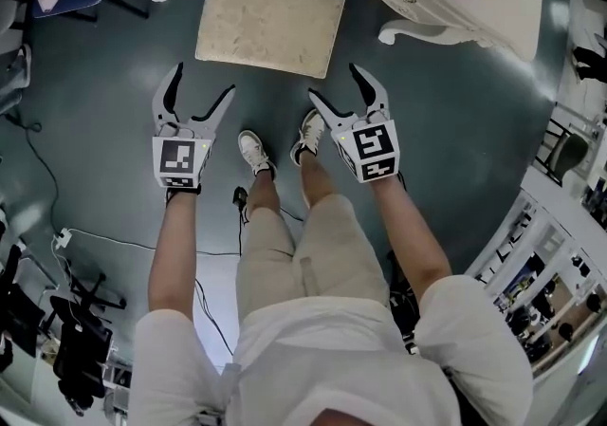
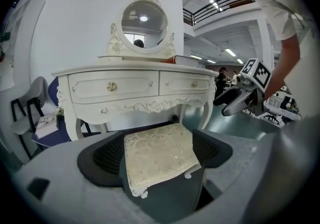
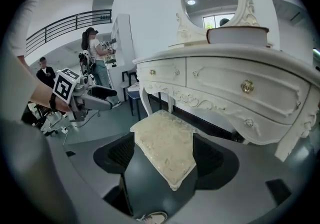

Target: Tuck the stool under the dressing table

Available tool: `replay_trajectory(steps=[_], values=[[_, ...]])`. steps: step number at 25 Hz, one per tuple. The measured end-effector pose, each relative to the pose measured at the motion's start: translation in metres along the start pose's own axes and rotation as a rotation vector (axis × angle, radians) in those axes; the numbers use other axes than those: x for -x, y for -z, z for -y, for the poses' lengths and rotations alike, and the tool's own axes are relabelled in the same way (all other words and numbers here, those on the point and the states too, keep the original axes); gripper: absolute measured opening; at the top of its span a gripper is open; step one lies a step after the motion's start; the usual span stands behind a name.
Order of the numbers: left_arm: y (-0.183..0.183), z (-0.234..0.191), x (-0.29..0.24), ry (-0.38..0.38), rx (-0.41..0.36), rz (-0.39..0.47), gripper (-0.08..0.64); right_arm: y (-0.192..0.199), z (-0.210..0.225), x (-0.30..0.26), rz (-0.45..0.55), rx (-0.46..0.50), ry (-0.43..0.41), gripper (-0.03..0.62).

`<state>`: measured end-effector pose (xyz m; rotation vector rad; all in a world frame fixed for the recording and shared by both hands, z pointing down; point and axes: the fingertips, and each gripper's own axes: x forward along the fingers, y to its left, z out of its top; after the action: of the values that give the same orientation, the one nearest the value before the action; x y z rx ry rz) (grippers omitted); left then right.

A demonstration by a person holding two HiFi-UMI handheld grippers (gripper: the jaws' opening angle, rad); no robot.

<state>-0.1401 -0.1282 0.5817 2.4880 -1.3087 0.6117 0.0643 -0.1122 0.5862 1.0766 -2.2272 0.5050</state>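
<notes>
Head view steeply down; gripper views low, forward; all share stool [image 1: 270, 21], dressing table [image 2: 135, 86].

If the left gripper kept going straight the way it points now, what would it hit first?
Most likely the cream padded stool: its cushion lies straight ahead, framed by the open jaws of the left gripper, with the white dressing table behind it. Exact depth is unclear.
</notes>
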Motion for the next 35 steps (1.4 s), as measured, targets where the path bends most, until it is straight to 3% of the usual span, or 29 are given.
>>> replay_trajectory(steps=[12,18,24,35], values=[[0.097,-0.008,-0.071,0.061,-0.023,-0.110,0.433,0.102,0.013,-0.067,-0.164,-0.012,0.078,0.339],[0.139,-0.027,-0.094,0.052,-0.049,-0.195,0.433,0.125,0.014,-0.098,-0.205,-0.013,0.079,0.336],[0.176,-0.043,-0.112,0.018,0.005,-0.275,0.433,0.136,0.017,-0.123,-0.218,0.002,0.078,0.333],[0.195,-0.048,-0.117,0.010,0.037,-0.273,0.433,0.161,0.024,-0.139,-0.275,-0.035,0.127,0.334]])
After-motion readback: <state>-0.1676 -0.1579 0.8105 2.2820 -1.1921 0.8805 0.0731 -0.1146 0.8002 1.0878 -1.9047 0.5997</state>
